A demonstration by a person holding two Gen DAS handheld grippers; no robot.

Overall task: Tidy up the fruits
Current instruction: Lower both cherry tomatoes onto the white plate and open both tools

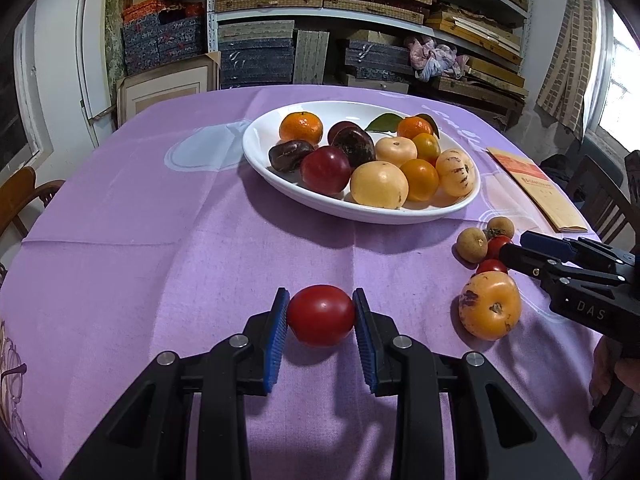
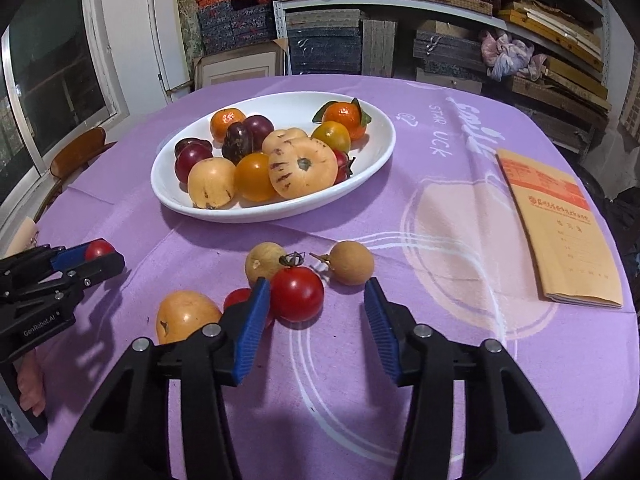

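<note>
My left gripper (image 1: 321, 309) is shut on a red tomato (image 1: 321, 315), low over the purple tablecloth; it also shows in the right wrist view (image 2: 98, 249). A white oval plate (image 1: 260, 156) (image 2: 376, 160) holds several fruits. My right gripper (image 2: 318, 300) is open over loose fruit: a stemmed red tomato (image 2: 297, 294) lies between its fingers, next to the left pad (image 2: 254, 320). A second red tomato (image 2: 240, 298), two brown round fruits (image 2: 264, 262) (image 2: 354, 267) and a yellow-orange fruit (image 2: 186, 316) (image 1: 490, 305) lie around it.
A tan booklet (image 2: 560, 232) (image 1: 536, 190) lies at the table's right side. Wooden chairs stand at the left (image 1: 20, 196) and right (image 1: 600, 200) edges. Shelves of boxes (image 1: 360, 20) fill the wall behind the table.
</note>
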